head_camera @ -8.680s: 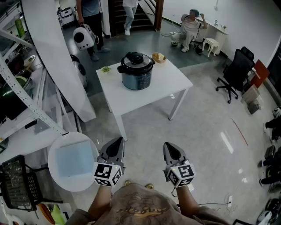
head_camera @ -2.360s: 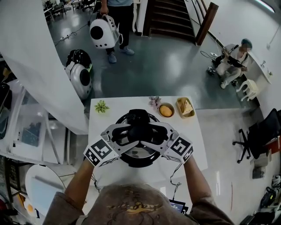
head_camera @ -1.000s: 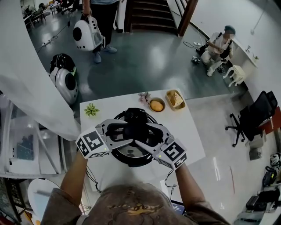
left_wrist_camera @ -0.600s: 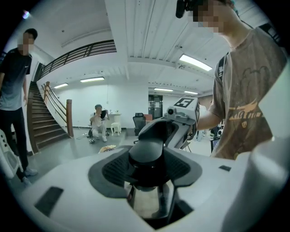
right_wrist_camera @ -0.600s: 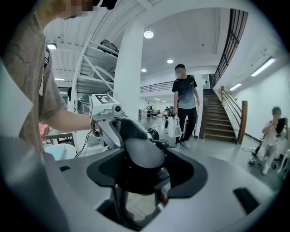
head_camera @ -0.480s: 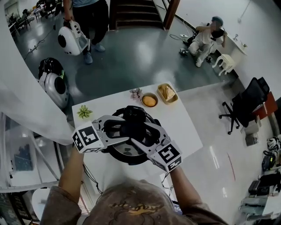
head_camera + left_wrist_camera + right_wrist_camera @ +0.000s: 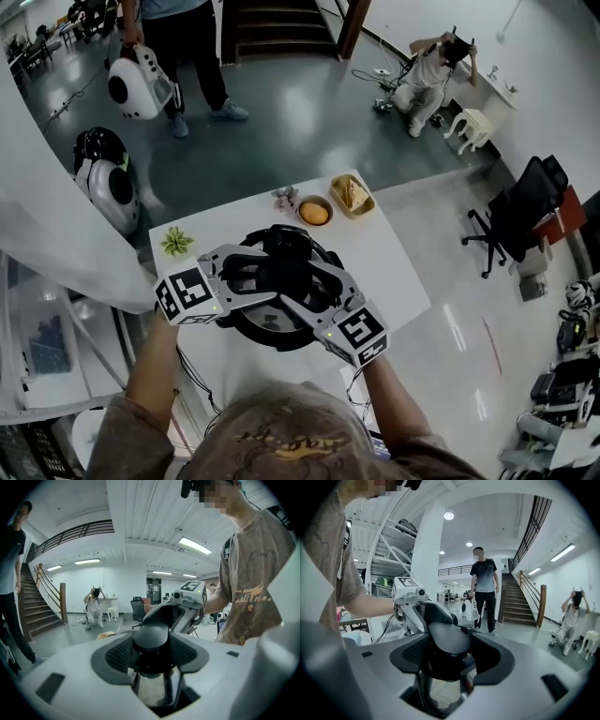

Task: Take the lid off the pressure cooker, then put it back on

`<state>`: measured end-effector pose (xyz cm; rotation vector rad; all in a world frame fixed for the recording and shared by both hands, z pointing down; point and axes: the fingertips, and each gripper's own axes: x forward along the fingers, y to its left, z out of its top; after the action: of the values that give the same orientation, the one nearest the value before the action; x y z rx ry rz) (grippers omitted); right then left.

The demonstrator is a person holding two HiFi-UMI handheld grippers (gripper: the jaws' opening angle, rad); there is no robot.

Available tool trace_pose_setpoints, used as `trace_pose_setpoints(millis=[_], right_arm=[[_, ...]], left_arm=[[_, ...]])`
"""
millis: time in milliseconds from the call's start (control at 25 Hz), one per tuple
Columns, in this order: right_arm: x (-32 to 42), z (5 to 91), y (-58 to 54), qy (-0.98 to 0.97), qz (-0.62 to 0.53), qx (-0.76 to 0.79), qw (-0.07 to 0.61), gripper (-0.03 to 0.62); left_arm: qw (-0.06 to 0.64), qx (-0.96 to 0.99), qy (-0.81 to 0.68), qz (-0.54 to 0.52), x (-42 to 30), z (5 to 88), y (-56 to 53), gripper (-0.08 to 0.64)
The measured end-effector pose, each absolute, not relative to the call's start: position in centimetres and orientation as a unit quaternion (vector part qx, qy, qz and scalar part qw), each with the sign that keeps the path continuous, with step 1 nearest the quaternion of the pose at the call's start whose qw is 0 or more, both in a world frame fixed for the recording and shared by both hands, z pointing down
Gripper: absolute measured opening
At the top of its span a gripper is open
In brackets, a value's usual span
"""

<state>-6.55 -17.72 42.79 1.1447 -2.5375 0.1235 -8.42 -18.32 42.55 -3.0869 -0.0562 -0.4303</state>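
Observation:
The pressure cooker [image 7: 251, 330] stands on a white table [image 7: 394, 272], its lid on top. From the left, my left gripper [image 7: 272, 279] is shut on the lid's black handle [image 7: 287, 266]. From the right, my right gripper [image 7: 298, 281] is shut on the same handle. In the left gripper view the handle [image 7: 151, 637] sits between the dark pads [image 7: 117, 654] of the left gripper [image 7: 152, 657], with the right gripper [image 7: 180, 606] facing it. In the right gripper view the handle [image 7: 449, 641] fills the gap of the right gripper [image 7: 451, 662], with the left gripper [image 7: 417, 606] opposite.
At the table's far edge stand a small bowl [image 7: 314, 212] with something orange, a food tray [image 7: 352, 195], a little plant [image 7: 174, 242] and a small flower piece [image 7: 284, 197]. A person [image 7: 192, 37] with a white carrier stands beyond. Another person [image 7: 427, 66] crouches at the back right. An office chair [image 7: 511, 216] is at the right.
Both grippers have stayed on the handle and twisted a little clockwise about it, as seen from above. The head view has swung, so the table sits more slanted in it.

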Motion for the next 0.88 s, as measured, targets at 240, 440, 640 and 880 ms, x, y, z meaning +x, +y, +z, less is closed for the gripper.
trace_pose_setpoints(millis=[240,440,640,880], right_arm=[[-6.7,42.9,-17.6,-0.891,0.046,0.416,0.176,0.284],[-6.7,42.7,-17.7,-0.893,0.042,0.413,0.174,0.281],[-6.7,42.6,-17.5,-0.893,0.036,0.409,0.182,0.279],[-6.8,41.0,-17.2,-0.896,0.024,0.405,0.179,0.278]], left_arm=[[0.003,-0.989,-0.035,-0.146,-8.5,42.7,-18.3,0.251],[0.006,-0.989,-0.030,-0.144,-8.5,42.6,-18.4,0.247],[0.016,-0.989,-0.025,-0.144,-8.5,42.4,-18.2,0.247],[0.023,-0.991,-0.018,-0.133,-8.6,40.7,-17.8,0.247]])
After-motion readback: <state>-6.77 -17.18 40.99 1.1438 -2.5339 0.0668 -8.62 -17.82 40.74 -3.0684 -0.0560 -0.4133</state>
